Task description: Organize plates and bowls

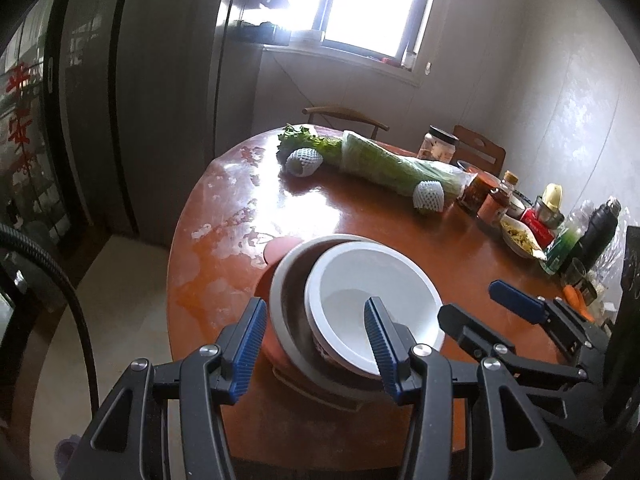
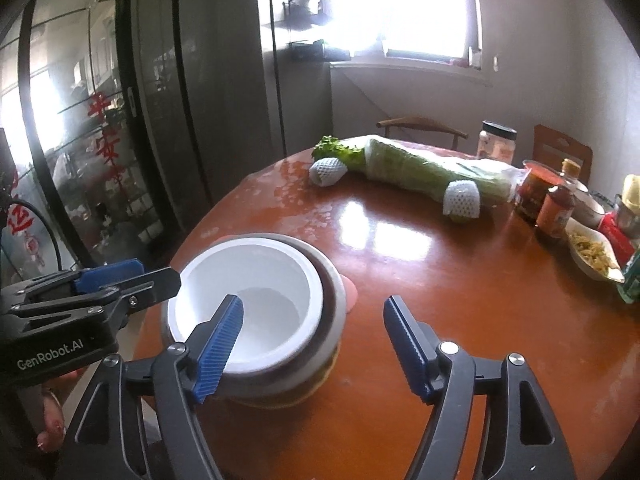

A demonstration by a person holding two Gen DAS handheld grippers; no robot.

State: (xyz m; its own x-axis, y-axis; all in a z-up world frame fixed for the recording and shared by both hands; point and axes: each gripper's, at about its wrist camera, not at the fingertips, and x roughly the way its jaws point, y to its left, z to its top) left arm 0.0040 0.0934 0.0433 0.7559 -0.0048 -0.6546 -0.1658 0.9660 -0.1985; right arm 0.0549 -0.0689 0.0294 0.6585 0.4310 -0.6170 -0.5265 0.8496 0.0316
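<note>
- As both tongs hang spread and empty, left tongs [image 1: 316,346] and right tongs [image 2: 314,348] flank the stack at the near desk [image 2: 460,300] edge; nothing gripped.
- White bowl [image 2: 256,300] sits nested in a grey bowl [image 1: 286,292], off-centre toward the right tongs; a pink plate [image 1: 280,250] shows under them.
- Stacking looks mostly done; maybe centring or moving the stack is left.
- Farther: a dish with food [image 2: 592,254] among the jars [image 2: 554,208], not stacked; whether it counts, can't tell.
- Far side: wrapped greens [image 2: 412,170].
</note>
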